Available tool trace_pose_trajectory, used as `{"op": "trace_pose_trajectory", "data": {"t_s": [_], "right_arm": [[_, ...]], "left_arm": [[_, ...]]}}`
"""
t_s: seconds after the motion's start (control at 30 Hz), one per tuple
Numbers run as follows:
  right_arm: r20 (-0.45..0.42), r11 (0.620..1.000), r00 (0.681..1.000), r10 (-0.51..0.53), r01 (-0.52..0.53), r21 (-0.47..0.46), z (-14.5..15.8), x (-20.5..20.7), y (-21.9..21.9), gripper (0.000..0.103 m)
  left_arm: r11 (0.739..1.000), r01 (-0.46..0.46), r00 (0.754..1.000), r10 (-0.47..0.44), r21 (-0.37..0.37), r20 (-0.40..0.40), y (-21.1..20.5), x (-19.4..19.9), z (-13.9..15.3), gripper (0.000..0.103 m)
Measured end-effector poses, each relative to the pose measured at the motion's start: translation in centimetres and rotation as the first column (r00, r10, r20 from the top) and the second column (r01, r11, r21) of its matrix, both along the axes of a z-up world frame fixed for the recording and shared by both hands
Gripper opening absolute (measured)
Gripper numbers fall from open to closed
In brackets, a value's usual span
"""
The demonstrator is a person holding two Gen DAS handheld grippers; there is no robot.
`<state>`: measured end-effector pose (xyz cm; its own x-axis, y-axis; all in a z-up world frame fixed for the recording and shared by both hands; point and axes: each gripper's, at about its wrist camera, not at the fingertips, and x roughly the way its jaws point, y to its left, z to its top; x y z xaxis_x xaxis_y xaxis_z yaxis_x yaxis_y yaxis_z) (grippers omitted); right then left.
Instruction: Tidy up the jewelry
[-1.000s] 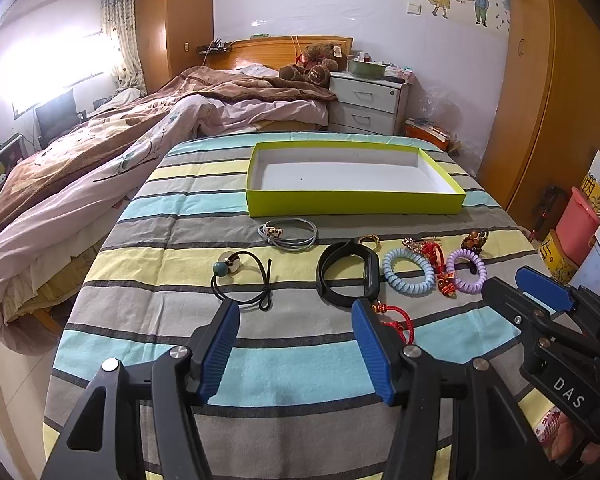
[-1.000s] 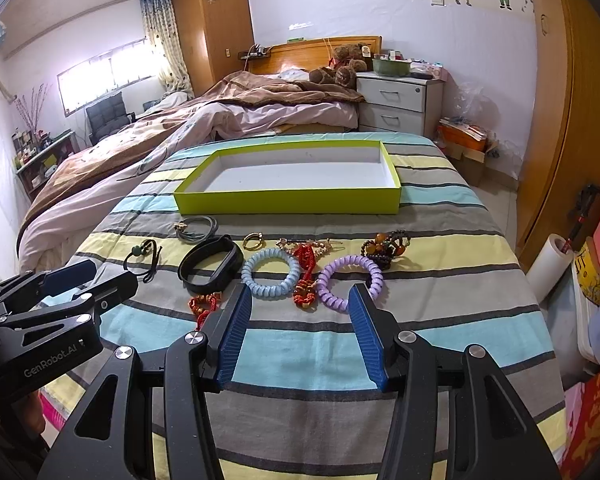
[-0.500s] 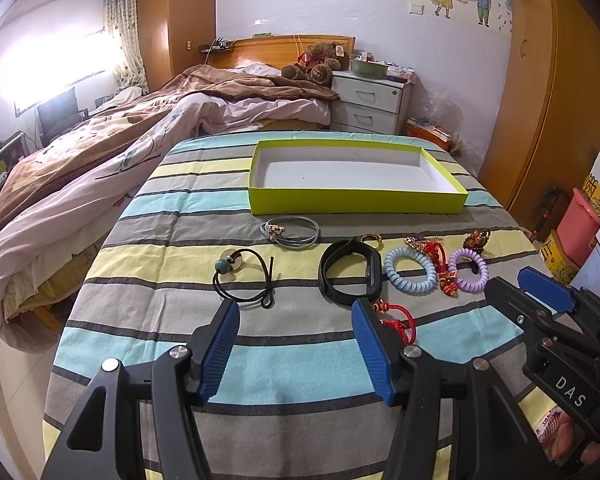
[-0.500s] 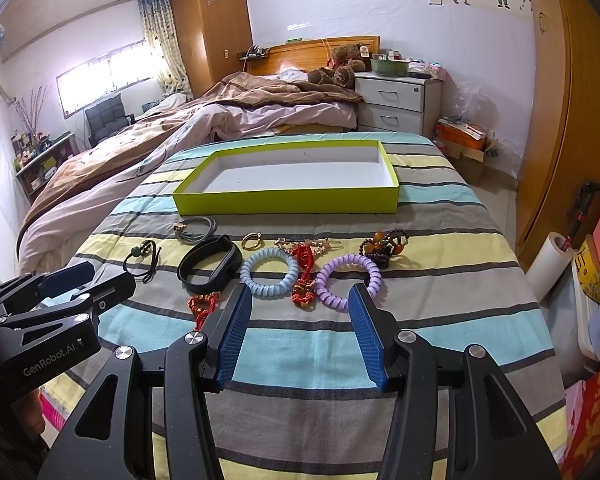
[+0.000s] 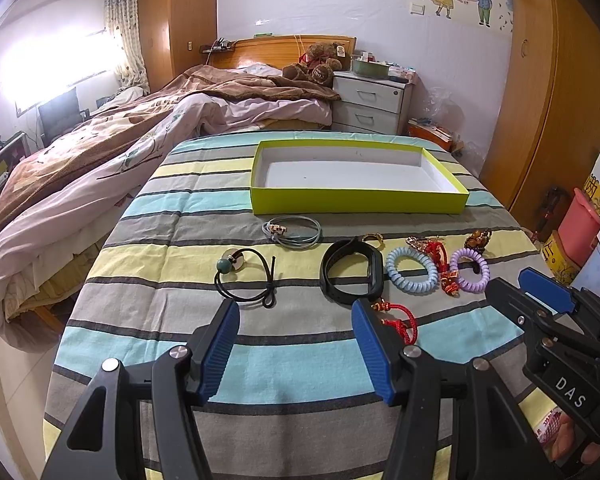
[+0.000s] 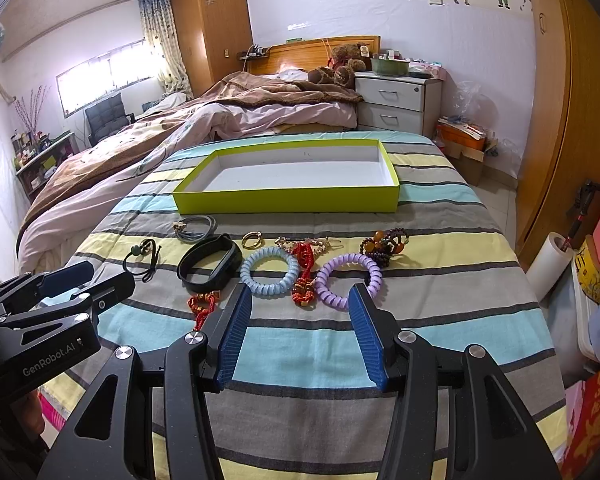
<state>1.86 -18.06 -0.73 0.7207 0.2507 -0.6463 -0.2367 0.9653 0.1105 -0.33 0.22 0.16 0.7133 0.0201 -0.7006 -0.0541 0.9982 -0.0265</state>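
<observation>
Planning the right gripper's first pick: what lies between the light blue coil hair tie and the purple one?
A red knotted cord charm lies between the light blue coil tie and the purple coil tie, clearest in the right wrist view.

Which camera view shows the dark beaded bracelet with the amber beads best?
The right wrist view shows the beaded bracelet best: it lies unobstructed just beyond the purple spiral hair tie, and single beads are visible. In the left wrist view the same bracelet sits far toward the right, smaller and less clear.
</observation>
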Motion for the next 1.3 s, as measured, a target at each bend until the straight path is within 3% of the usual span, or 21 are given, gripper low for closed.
{"op": "trace_pose_trajectory", "data": {"t_s": [1.3], "right_arm": [[-0.002, 1.000, 1.000, 0.003, -0.003, -0.004, -0.23, 0.00, 0.33, 0.051]], "left_arm": [[1.000, 0.003, 1.000, -0.003, -0.010, -0.009, 0.15, 0.04, -0.43, 0.058]]}}
